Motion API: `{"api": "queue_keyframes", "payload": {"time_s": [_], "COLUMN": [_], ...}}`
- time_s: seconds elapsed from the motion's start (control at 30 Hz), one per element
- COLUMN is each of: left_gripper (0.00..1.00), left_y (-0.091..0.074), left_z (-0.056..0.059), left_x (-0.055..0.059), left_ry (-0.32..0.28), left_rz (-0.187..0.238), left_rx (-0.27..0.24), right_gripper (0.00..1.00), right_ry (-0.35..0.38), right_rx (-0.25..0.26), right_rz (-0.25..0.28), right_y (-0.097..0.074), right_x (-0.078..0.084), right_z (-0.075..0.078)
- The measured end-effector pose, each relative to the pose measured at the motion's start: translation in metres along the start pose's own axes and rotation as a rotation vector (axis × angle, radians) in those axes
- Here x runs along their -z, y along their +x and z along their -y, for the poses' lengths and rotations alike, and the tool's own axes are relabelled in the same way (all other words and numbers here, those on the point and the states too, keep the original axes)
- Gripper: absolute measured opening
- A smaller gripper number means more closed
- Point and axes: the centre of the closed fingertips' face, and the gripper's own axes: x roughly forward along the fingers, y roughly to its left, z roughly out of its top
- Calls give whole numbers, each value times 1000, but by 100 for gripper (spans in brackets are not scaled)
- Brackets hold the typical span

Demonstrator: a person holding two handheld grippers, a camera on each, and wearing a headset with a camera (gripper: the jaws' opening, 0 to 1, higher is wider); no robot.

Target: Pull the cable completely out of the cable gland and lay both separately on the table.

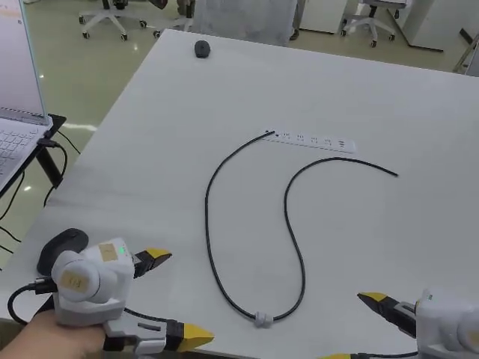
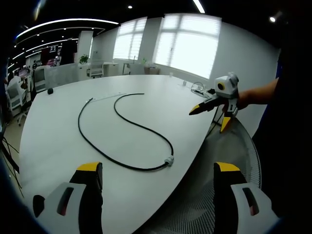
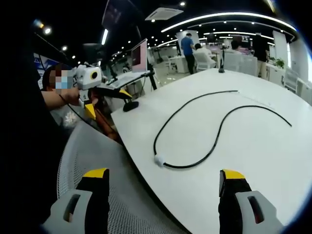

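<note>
A long black cable (image 1: 207,217) lies in an S-shape on the white table (image 1: 374,90). The small grey cable gland (image 1: 261,319) sits on its near bend, close to the front edge. My left gripper (image 1: 178,295) is open at the bottom left, held apart from the cable. The right gripper (image 1: 355,329) is open at the bottom right, also clear of it. In the left gripper view the gland (image 2: 169,160) lies ahead between the open jaws, with the right gripper (image 2: 214,105) beyond. In the right gripper view the gland (image 3: 159,159) and cable (image 3: 219,130) lie ahead.
A white power strip (image 1: 314,140) lies at the cable's far end. A black mouse (image 1: 66,245) rests beside my left gripper, and a small dark object (image 1: 202,49) near the far edge. A laptop (image 1: 15,112) stands to the left. Office chairs stand beyond the table.
</note>
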Motion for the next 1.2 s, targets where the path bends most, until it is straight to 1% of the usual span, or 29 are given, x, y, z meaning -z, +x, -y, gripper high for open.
{"api": "queue_keyframes", "payload": {"time_s": [0.37,0.57,0.63,0.7,0.87,0.97,1.03,1.2], "left_gripper": [94,94,94,94,93,92,92,92], "left_y": [0,1,1,1,1,2,2,5], "left_z": [-1,0,0,1,2,3,3,3], "left_x": [2,5,6,7,8,9,9,12], "left_ry": [-4,-11,-11,-12,-12,-14,-15,-17], "left_rz": [1,2,1,0,2,1,2,0], "left_rx": [-4,-2,-1,0,4,4,4,4], "right_gripper": [94,92,92,91,89,84,83,79], "right_ry": [-39,-80,-92,-101,-149,-168,-186,-229], "right_rx": [-27,-45,-42,-54,-69,-75,-78,-105], "right_rz": [-4,-22,-33,-41,-83,-117,-126,-167], "right_y": [10,21,25,29,38,44,48,61], "right_x": [-14,-21,-21,-22,-23,-23,-23,-22], "right_z": [-8,-13,-13,-15,-18,-16,-16,-21]}}
